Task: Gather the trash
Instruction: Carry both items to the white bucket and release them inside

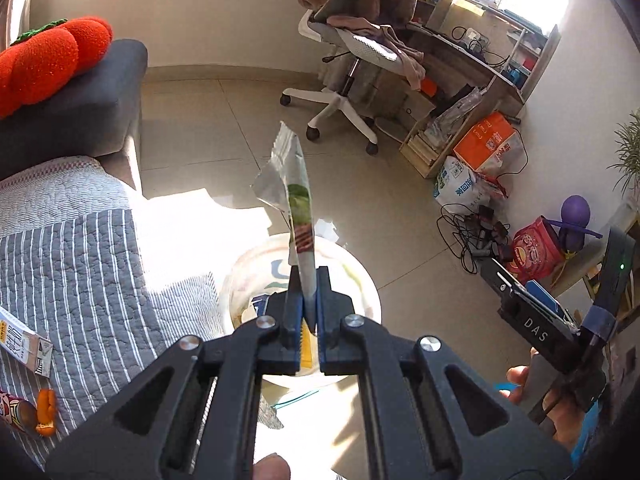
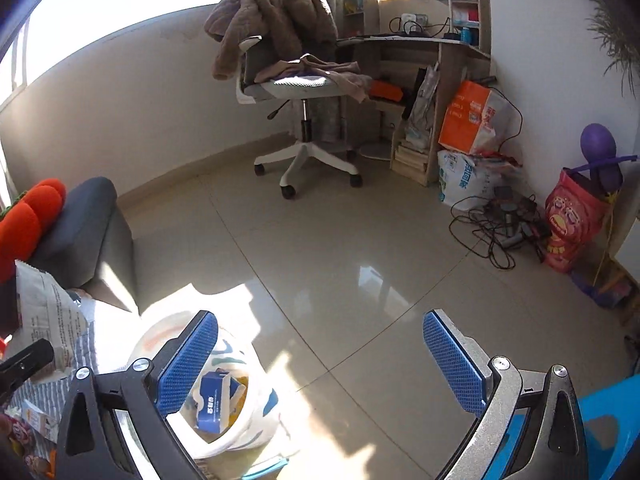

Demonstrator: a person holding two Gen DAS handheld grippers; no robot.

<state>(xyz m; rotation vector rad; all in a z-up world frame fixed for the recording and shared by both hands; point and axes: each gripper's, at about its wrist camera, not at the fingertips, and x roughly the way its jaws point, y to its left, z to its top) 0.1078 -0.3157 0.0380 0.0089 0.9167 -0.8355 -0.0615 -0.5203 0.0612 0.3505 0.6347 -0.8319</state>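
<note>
Wrapper (image 1: 298,200) pinched at its bottom edge by left gripper (image 1: 307,300), above the bin (image 1: 360,276): light, floppy foil, slippery. Right gripper (image 2: 320,360) spread wide, empty, beside the bin.

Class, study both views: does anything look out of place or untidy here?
Yes. Snack wrappers and orange peel litter the striped sofa cover, not the white bin. A tangle of cables sprawls across the floor.

Silver-green snack wrapper (image 1: 298,200) upright, pinched at its bottom end, above white bin (image 1: 360,276) holding blue carton (image 2: 216,404).
</note>
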